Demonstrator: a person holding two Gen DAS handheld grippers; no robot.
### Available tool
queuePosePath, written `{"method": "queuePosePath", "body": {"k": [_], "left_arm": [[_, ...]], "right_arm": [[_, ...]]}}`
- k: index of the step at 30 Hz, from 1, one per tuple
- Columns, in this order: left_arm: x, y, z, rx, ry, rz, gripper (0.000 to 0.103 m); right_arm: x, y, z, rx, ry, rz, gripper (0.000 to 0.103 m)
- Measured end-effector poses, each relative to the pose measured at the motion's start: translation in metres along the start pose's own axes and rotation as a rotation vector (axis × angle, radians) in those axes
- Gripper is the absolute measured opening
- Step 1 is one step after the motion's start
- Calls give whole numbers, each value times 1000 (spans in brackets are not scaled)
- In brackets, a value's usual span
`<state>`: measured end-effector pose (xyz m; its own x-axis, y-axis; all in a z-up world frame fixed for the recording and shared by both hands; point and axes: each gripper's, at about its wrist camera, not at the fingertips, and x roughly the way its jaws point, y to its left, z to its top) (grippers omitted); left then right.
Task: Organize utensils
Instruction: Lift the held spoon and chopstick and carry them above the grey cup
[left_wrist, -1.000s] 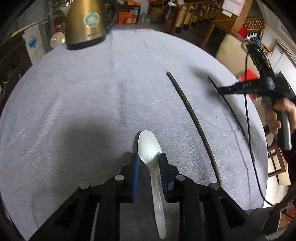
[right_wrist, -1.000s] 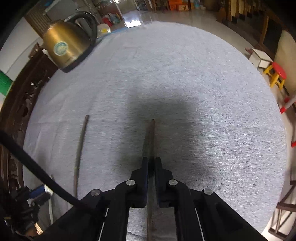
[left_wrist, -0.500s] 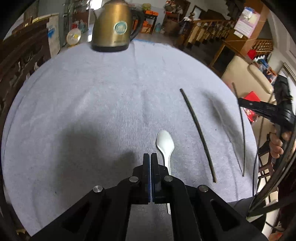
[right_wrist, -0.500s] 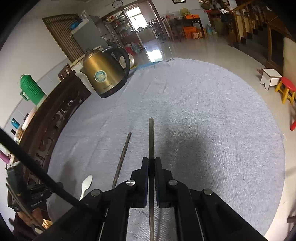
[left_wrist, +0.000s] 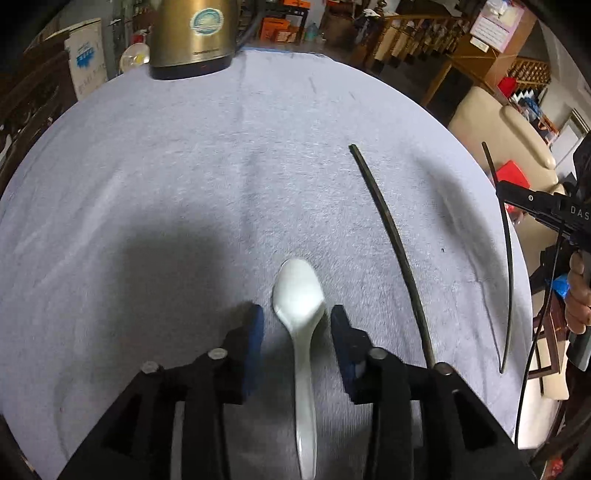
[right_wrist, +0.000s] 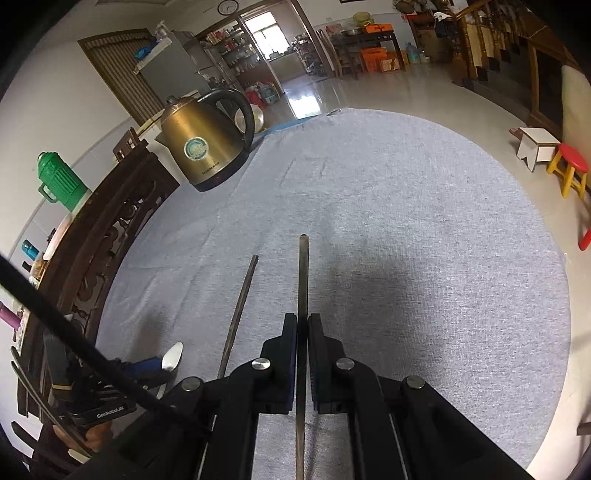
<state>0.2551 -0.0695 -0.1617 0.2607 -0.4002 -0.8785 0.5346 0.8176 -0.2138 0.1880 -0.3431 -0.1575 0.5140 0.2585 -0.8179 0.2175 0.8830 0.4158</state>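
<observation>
Between the left gripper's (left_wrist: 295, 317) just-parted jaws lies the white plastic spoon (left_wrist: 300, 295), unclamped — beside it one dark slim chopstick (left_wrist: 391, 243) rests on grey cloth (left_wrist: 166, 166); right gripper (right_wrist: 302, 325) clamps its mate (right_wrist: 303, 273), unplaced.

Right gripper (left_wrist: 532, 201) reads "DAS" (cut off); left gripper (right_wrist: 147, 363) "GenRobot.AI"

My left gripper (left_wrist: 297, 317) points steeply down at the tabletop (left_wrist: 184, 177), its jaws having just been opening; the white spoon (left_wrist: 300, 317) lies between the blue pads (left_wrist: 254, 332), untouched. My right gripper (right_wrist: 303, 334) also tilts downward, jaws clamped tight on a dark chopstick (right_wrist: 303, 280). My right hand (left_wrist: 578, 295) grips that tool's handle.
</observation>
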Motion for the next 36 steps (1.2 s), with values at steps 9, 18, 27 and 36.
{"method": "queuePosePath", "body": {"k": [9,18,27,36], "left_arm": [[2,0,1,46,-42,29,30],[-40,37,-22,-86,-154,64,30],[-131,58,-70,-224,-374,134,30],[-208,5,-101,-196,-608,34,30]], "right_arm": [[-3,3,0,-16,-21,-6,6],[-55,38,-14,-96,-212,37,6],[-119,66,-51,-144,-422,21,6],[-186,97,-87,-168,-633,-11,6]]}}
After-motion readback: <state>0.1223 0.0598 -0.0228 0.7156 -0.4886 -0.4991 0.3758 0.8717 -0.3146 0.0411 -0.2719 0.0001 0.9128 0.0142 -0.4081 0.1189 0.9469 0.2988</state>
